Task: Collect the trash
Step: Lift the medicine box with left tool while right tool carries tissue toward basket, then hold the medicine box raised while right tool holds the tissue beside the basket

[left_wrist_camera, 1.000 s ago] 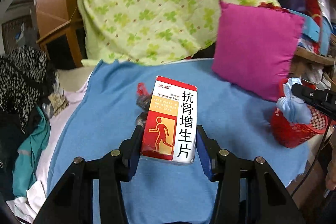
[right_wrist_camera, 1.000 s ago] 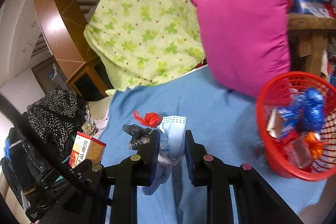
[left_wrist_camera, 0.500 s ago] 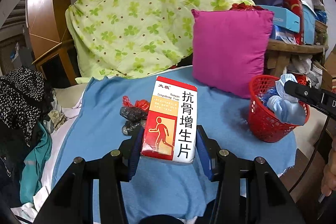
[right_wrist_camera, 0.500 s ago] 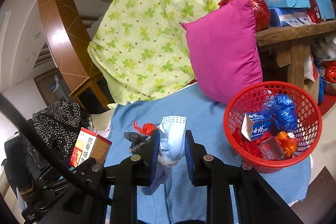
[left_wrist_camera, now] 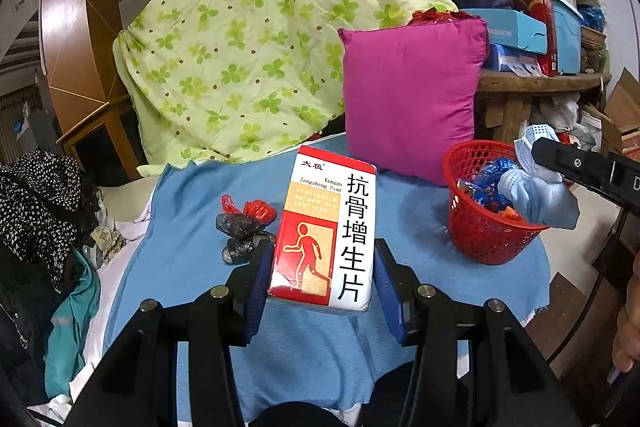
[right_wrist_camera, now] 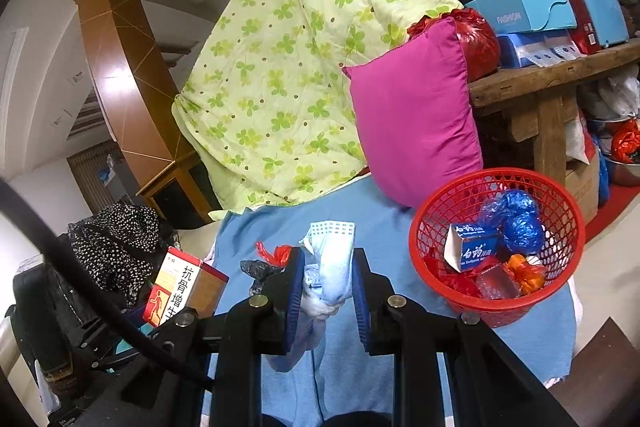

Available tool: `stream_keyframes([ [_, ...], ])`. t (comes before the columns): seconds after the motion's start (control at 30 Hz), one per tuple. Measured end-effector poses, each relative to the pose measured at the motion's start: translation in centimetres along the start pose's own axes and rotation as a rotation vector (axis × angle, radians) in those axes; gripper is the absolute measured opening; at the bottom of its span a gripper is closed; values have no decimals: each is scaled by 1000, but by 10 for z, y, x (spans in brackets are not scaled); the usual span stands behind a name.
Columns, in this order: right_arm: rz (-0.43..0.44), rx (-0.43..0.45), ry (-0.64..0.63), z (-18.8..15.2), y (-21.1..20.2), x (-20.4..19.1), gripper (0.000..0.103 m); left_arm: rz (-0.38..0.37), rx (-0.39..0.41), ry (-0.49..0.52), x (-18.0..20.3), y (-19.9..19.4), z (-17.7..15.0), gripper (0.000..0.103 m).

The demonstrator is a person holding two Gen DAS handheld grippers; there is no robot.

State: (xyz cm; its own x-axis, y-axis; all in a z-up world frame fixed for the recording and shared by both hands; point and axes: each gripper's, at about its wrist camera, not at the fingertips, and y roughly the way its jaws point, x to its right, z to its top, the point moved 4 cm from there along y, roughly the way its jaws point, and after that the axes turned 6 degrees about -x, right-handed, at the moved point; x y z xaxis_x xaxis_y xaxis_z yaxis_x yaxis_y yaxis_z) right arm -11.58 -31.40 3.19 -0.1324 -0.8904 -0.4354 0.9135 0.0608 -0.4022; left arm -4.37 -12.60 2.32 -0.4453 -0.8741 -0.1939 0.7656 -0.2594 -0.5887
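My left gripper [left_wrist_camera: 322, 281] is shut on a red and white medicine box [left_wrist_camera: 328, 231], held above the blue cloth [left_wrist_camera: 180, 263]. The box also shows at the left of the right wrist view [right_wrist_camera: 176, 289]. My right gripper [right_wrist_camera: 326, 291] is shut on a crumpled light blue face mask [right_wrist_camera: 330, 267]; in the left wrist view the mask [left_wrist_camera: 536, 187] hangs over the red mesh basket [left_wrist_camera: 484, 243]. The basket [right_wrist_camera: 560, 291] holds a toothpaste box, blue plastic and several wrappers. A black bag [left_wrist_camera: 240, 231] and a red bag [left_wrist_camera: 260, 209] lie on the cloth.
A magenta pillow [left_wrist_camera: 408, 103] leans behind the basket. A green clover quilt [left_wrist_camera: 248, 55] is draped at the back. A wooden bench with boxes [right_wrist_camera: 552, 75] stands on the right. Dark clothes [left_wrist_camera: 36, 211] are piled at the left.
Both grippers have drawn back and up from the bed, so the basket and pillow look smaller and farther. The mask now hangs over the basket. Both grips are unchanged.
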Motion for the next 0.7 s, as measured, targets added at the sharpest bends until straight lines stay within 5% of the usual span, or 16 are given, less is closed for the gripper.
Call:
stream_keyframes([
  [0.7,5,32,-14,-1,-21,-1,25,8,18,2,5,-13,-1,51],
])
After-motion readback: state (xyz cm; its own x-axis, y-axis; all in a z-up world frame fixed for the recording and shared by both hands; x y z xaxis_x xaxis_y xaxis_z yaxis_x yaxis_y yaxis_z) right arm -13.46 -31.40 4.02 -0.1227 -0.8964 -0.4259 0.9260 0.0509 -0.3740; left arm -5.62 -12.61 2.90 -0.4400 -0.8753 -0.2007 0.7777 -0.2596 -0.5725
